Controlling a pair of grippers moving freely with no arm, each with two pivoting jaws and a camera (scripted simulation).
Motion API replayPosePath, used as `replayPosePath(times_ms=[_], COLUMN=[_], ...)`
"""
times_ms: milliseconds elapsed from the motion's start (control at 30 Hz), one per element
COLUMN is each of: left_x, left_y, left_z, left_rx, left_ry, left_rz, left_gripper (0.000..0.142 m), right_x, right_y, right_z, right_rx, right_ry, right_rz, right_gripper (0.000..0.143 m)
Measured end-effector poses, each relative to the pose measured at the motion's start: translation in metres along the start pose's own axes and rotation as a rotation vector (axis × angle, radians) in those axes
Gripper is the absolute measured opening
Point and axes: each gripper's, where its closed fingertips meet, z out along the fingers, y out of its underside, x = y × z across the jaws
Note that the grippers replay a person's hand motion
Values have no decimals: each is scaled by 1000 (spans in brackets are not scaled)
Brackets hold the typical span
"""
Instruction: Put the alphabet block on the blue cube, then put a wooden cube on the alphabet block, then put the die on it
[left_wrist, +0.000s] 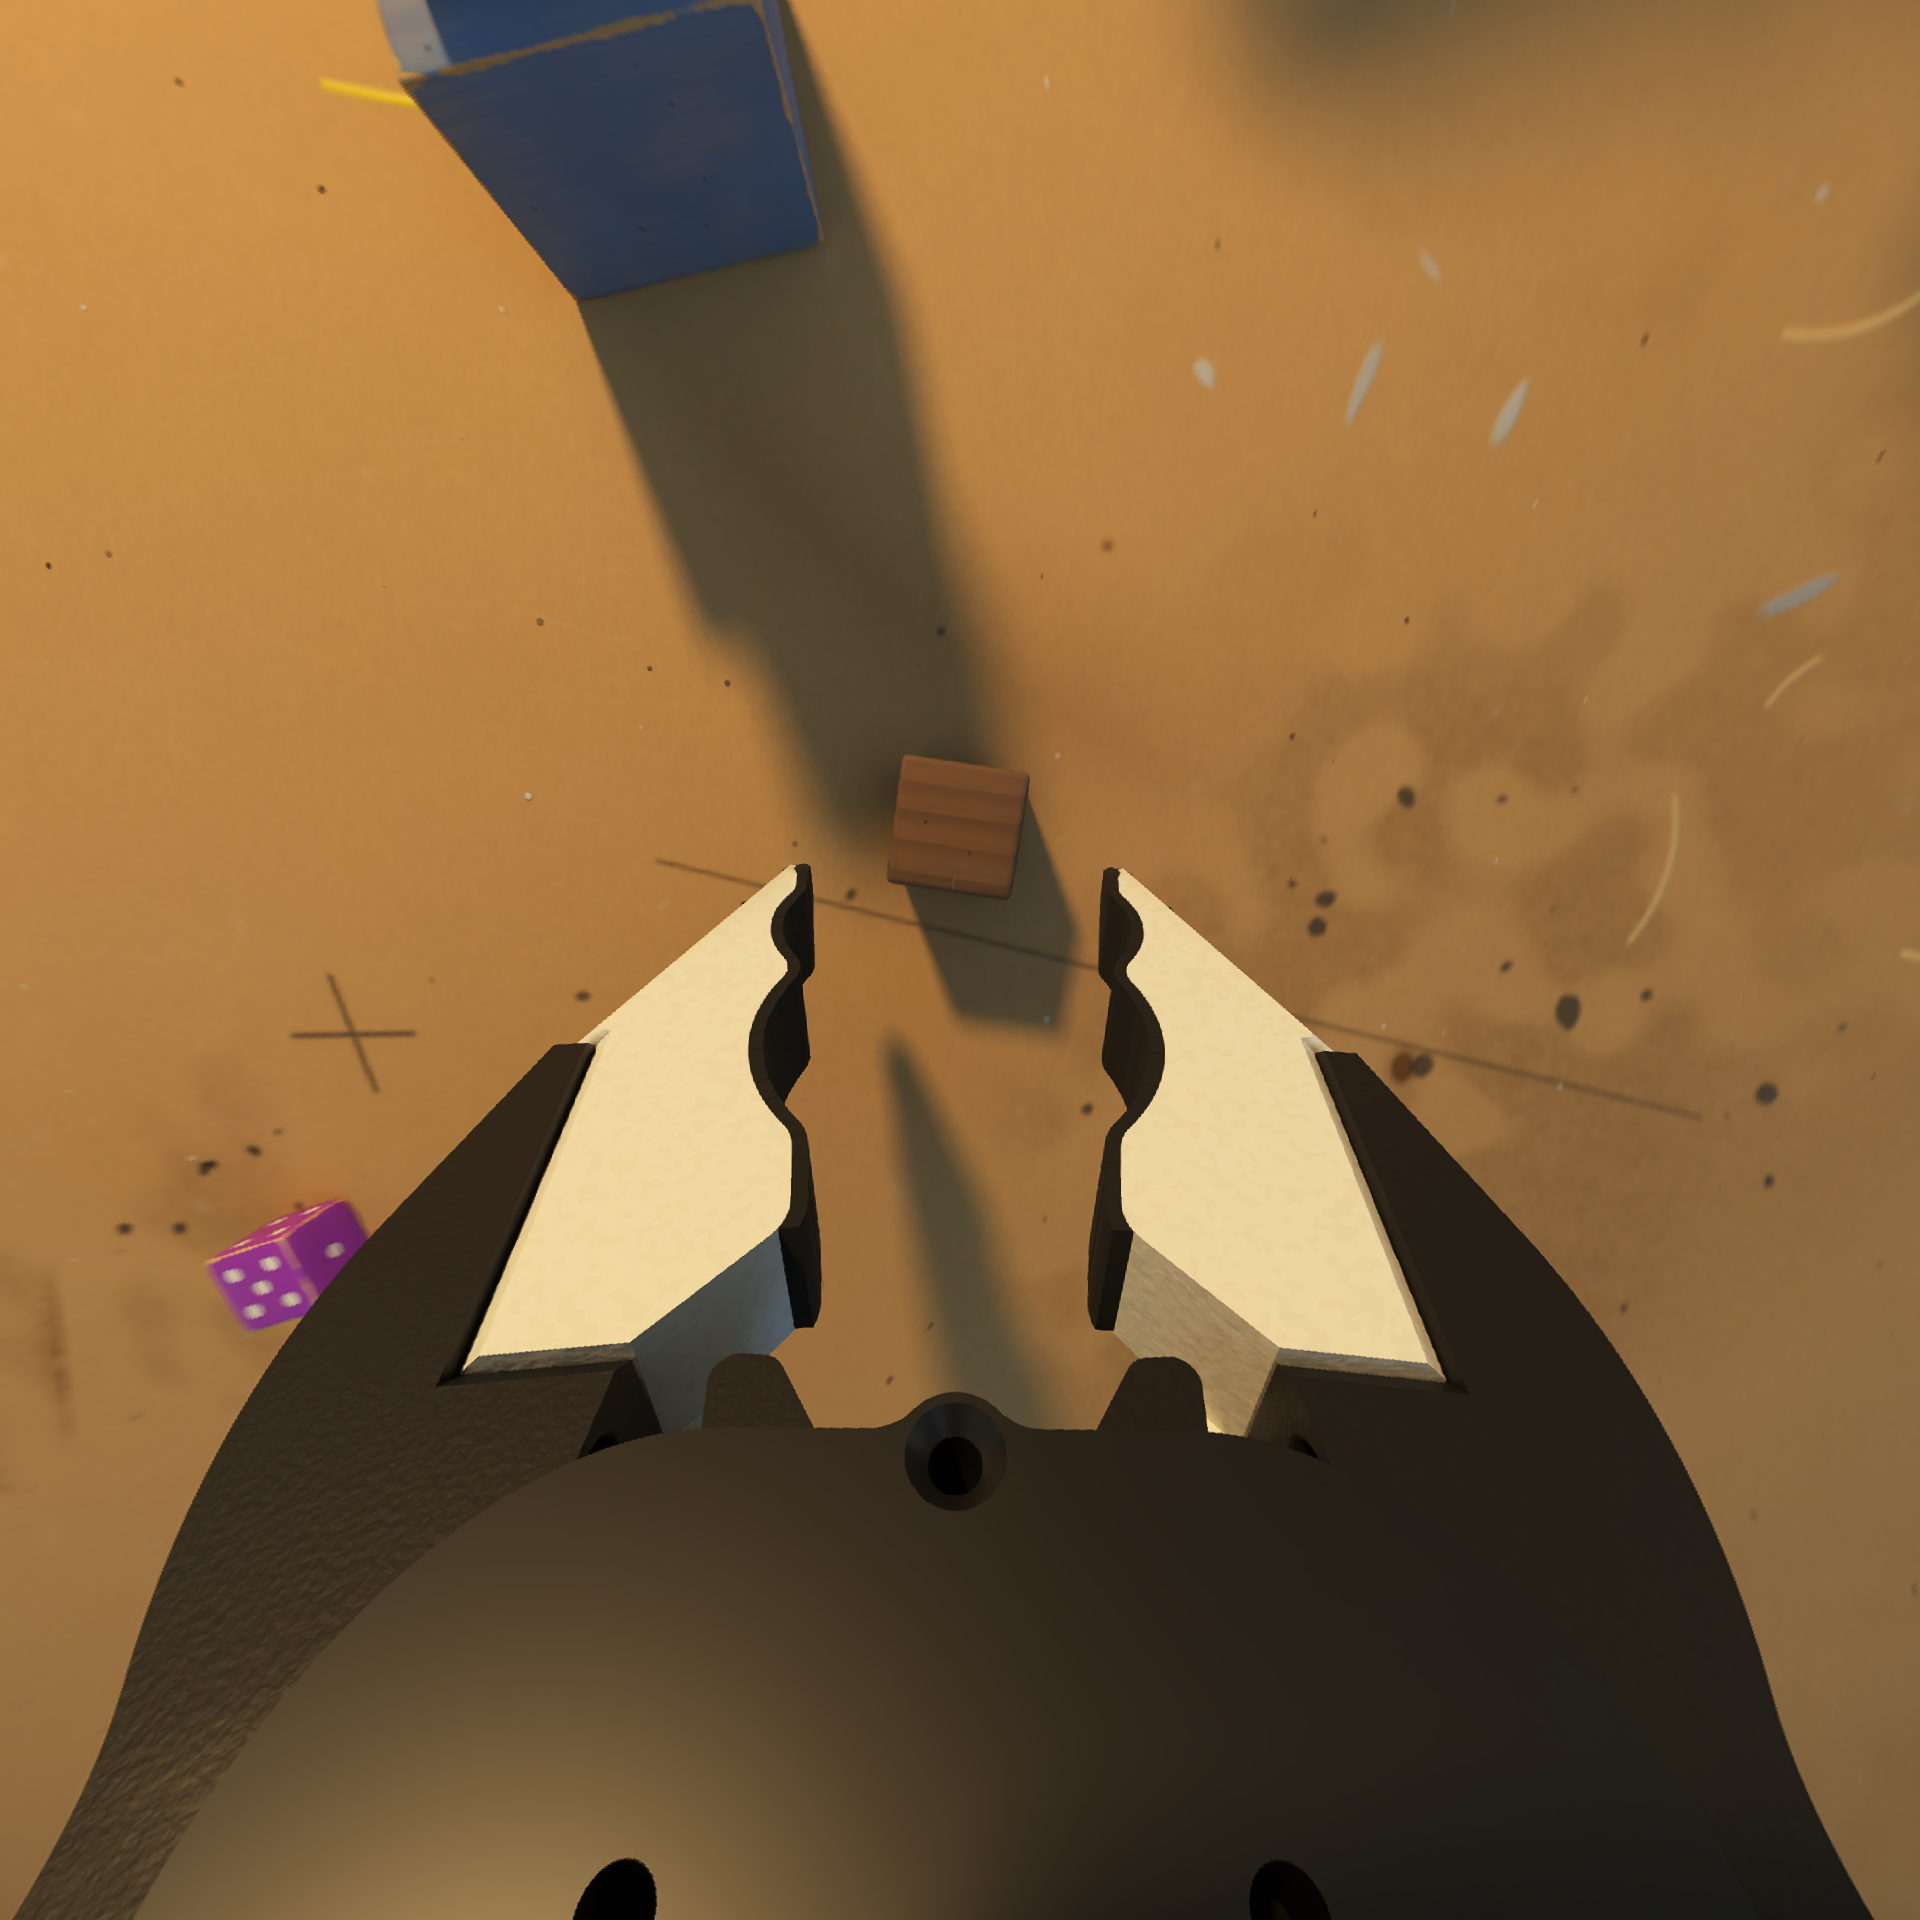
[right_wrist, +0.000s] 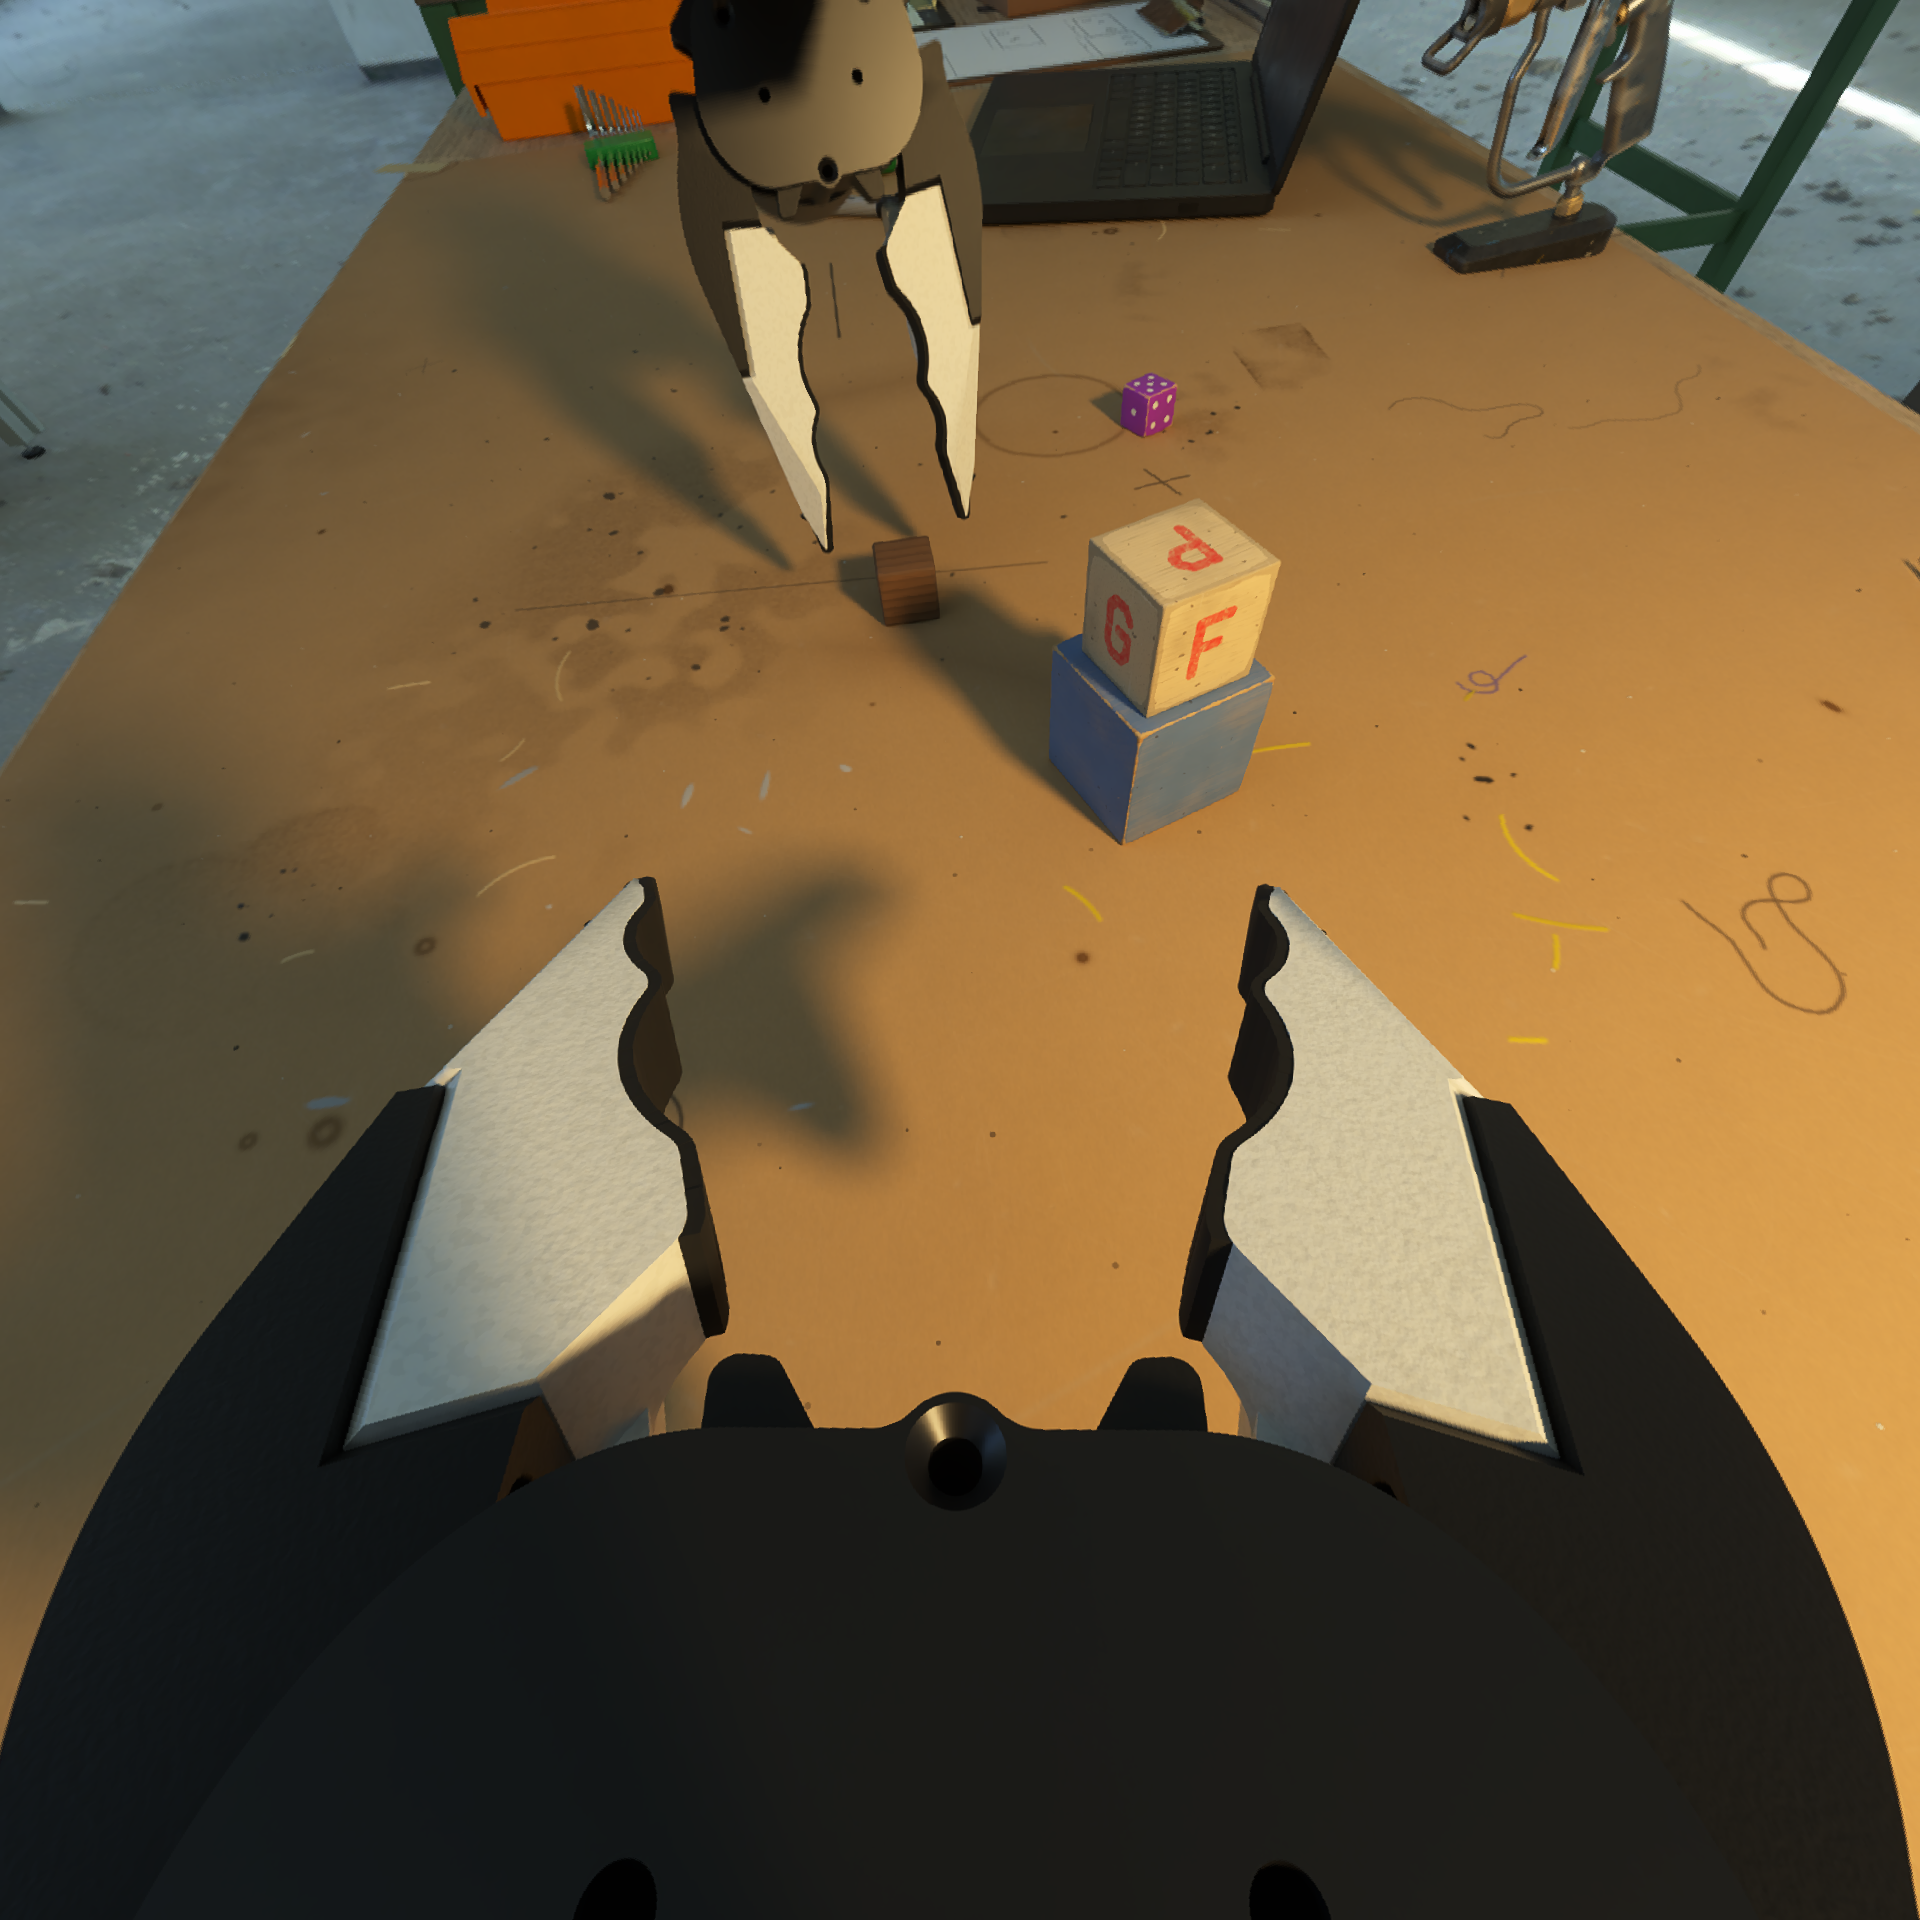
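No bin, tray or box with contents shows near the work area; at the far end of the scuffed brown fibreboard workbench (right_wrist: 935, 1039) an orange plastic case (right_wrist: 561, 62) sits closed, with a green rack of drill bits (right_wrist: 615, 145) in front of it and an open black laptop (right_wrist: 1143, 135) beside it. A metal clamp on a dark base (right_wrist: 1538, 197) stands near the far right edge.

The bench's left edge runs diagonally up the right wrist view, with grey concrete floor (right_wrist: 156, 208) beyond it. Wide bare board lies between the right gripper (right_wrist: 956, 894) and the stack.

The light wooden alphabet block with red letters (right_wrist: 1179, 608) rests on top of the worn blue painted wooden cube (right_wrist: 1158, 753), turned slightly askew to it, one corner overhanging the blue cube's front face. The small dark brown wooden cube with grain stripes (left_wrist: 958, 826) sits on the board, left of the stack in the right wrist view and apart from it. The purple die with white pips (right_wrist: 1148, 403) lies farther back, well apart from both, next to a pencilled circle.

The left gripper (left_wrist: 956, 873) hangs above the small wooden cube, fingers apart and pointing down, the cube just beyond the tips and touching neither finger. The right gripper's fingers are spread wide, holding nothing.
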Motion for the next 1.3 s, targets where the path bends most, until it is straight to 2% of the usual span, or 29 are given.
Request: replayPosePath(times_ms=[267, 700, 833, 933, 1067, 1300], left_x=[-3, 0, -1, -10, -32, -42], left_y=[6, 4, 2, -16, -55, -127], left_z=[-1, 15, 14, 3, -31, -66], left_rx=[-235, -261, -257, -140, 31, -94], left_ry=[10, 57, 63, 28, -66, -79], left_rz=[106, 126, 61, -32, -149, -187], left_gripper=[45, 26, 26, 26, 26, 26], right_x=[2, 3, 4, 4, 6, 4], right_y=[3, 2, 1, 0, 1, 5], right_z=[0, -3, -4, -5, -6, -2], right_rx=[-5, 1, 3, 7, 9, -16], right_ry=[1, 7, 11, 15, 16, 7], right_rz=[0, -1, 0, -1, 10, 11], right_gripper=[110, 110, 110, 110, 109, 109])
